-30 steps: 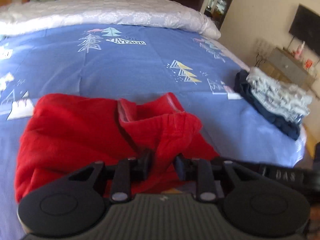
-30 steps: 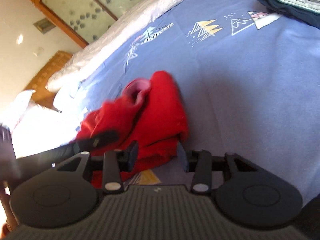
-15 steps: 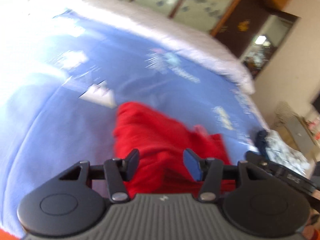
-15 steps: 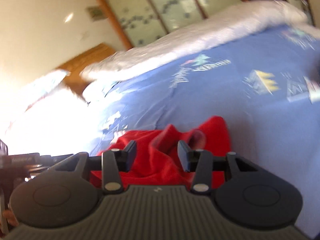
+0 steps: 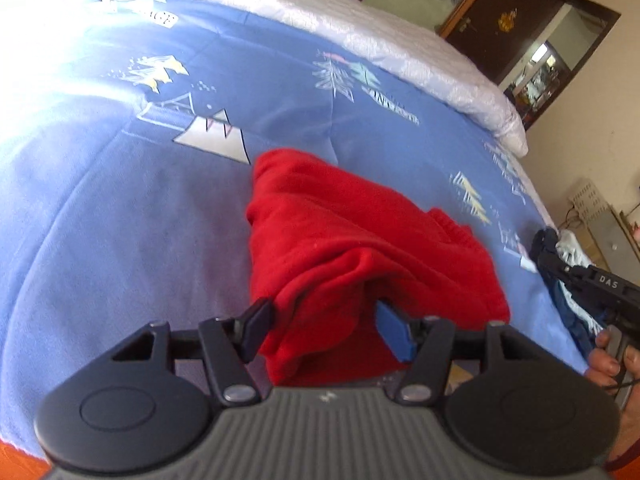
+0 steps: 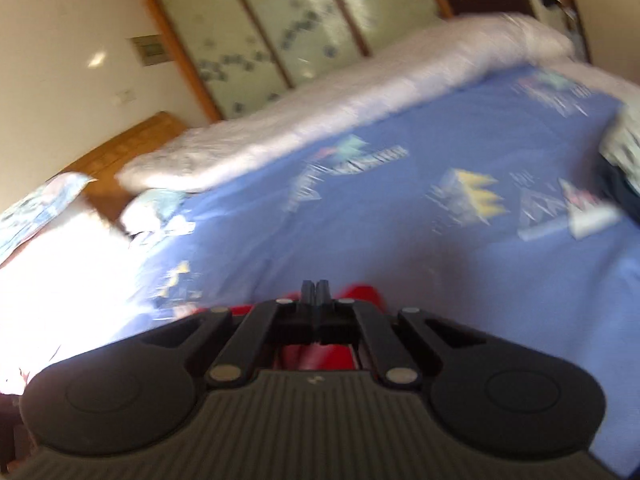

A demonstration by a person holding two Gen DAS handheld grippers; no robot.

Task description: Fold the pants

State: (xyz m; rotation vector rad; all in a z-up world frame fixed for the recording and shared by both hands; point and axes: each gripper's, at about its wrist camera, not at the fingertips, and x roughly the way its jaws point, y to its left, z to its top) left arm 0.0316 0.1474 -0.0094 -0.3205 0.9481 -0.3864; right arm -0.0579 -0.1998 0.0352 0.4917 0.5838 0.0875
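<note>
The red pants (image 5: 344, 240) lie crumpled on the blue patterned bedspread (image 5: 120, 208). My left gripper (image 5: 324, 328) hangs low over their near end. Its jaws are opening, and a thick fold of red cloth lies between them without being pressed. At the right edge of the left wrist view a hand (image 5: 608, 360) holds the right gripper just off the pants' right side. In the blurred right wrist view my right gripper (image 6: 315, 290) has its fingers together. Red cloth (image 6: 316, 354) shows right under them, and I cannot tell whether any is pinched.
A stack of folded clothes (image 5: 576, 248), light on navy, sits at the bed's right edge. A white quilt (image 5: 360, 28) runs along the far side in front of sliding doors. A grey cabinet (image 5: 616, 236) stands beyond the bed on the right.
My left gripper slid left along the pants and its jaws widened from nearly closed around the fold. My right gripper's jaws went from open to shut, and it swung and rose over the pants.
</note>
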